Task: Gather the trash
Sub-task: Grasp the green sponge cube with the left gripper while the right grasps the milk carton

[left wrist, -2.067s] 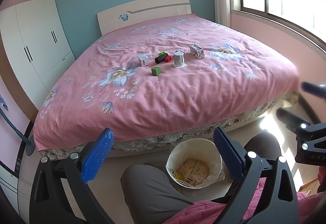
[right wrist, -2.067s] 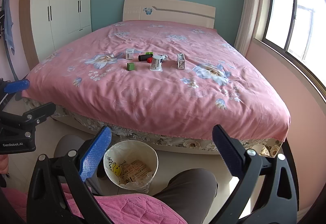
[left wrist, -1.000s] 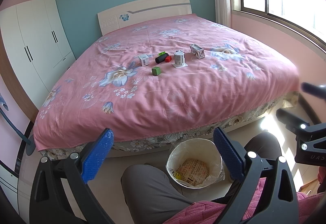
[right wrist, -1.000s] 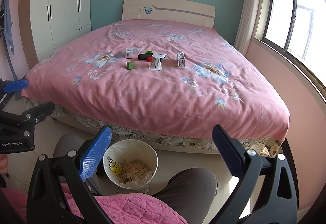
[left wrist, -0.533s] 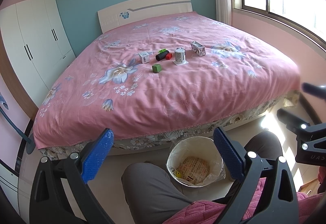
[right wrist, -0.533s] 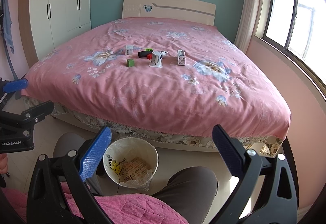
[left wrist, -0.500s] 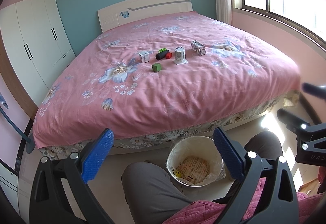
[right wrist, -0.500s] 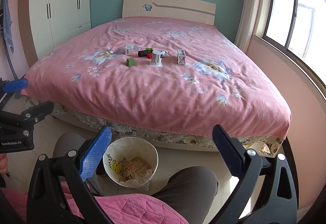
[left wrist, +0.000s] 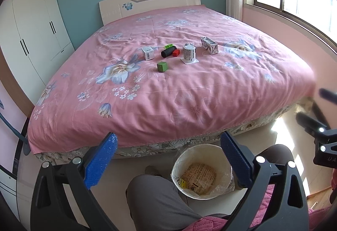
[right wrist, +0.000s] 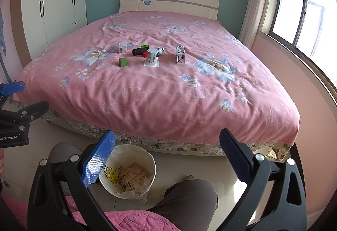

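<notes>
Both your left gripper [left wrist: 168, 159] and right gripper [right wrist: 167, 157] have fingers spread, empty. The trash [right wrist: 150, 56] lies straight ahead mid-bed [right wrist: 168, 94], beyond the bin [right wrist: 137, 151] at your knees.

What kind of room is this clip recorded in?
A home bedroom: a double bed with a pink floral cover and pale headboard, and a white wardrobe beside it. A bin stands on the floor at the bed's foot.

I am in a home bedroom: a wide bed [left wrist: 189, 83] under a pink flowered cover fills the space ahead of my claw, a white wardrobe [left wrist: 35, 37] stands off to its left, a window [right wrist: 301, 16] to its right
</notes>
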`<state>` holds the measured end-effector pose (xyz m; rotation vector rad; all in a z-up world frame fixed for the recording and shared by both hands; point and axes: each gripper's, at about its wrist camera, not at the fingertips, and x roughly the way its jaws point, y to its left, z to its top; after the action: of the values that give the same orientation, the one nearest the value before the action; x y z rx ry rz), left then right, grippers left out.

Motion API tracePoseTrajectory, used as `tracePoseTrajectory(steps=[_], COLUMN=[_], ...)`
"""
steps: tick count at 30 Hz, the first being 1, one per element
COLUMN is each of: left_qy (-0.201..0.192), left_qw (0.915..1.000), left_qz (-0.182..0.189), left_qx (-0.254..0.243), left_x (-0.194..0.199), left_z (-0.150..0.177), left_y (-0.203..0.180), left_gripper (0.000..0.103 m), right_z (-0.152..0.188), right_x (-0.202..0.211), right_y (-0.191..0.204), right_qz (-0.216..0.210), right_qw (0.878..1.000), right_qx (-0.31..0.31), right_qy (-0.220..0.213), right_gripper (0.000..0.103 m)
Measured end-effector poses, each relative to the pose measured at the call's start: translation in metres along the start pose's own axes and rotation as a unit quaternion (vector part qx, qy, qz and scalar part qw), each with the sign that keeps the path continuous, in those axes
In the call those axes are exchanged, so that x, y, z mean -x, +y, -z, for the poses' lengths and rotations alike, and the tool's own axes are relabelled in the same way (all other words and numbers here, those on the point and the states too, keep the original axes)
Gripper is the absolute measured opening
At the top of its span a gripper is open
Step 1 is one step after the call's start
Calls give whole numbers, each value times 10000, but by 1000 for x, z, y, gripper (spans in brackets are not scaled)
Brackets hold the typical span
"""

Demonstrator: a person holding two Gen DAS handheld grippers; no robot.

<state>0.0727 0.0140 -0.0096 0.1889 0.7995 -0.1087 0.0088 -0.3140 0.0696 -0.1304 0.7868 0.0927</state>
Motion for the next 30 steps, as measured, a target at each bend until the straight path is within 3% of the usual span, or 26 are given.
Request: tracePoseTrajectory(steps=[9,18,30], left_qy=[256,434,806], left_qw=[9994,9987,9953], left_qz=[226,170,172], left_qx=[81,223,510], left_x=[-54,-122,-232], left_z=[-40,-79,-120], left_y=[5,16,34], left_gripper=[99,99,99], right_z=[-43,-90,-154], right_x=[-49,-115,-231], right_y=[-16,-35,-54], right_qz=[-141,26,193], right_qw=[9995,9994,9990], right_qx=[-187,-178,-132], right_qy=[203,280,385], right_gripper=[97,97,97])
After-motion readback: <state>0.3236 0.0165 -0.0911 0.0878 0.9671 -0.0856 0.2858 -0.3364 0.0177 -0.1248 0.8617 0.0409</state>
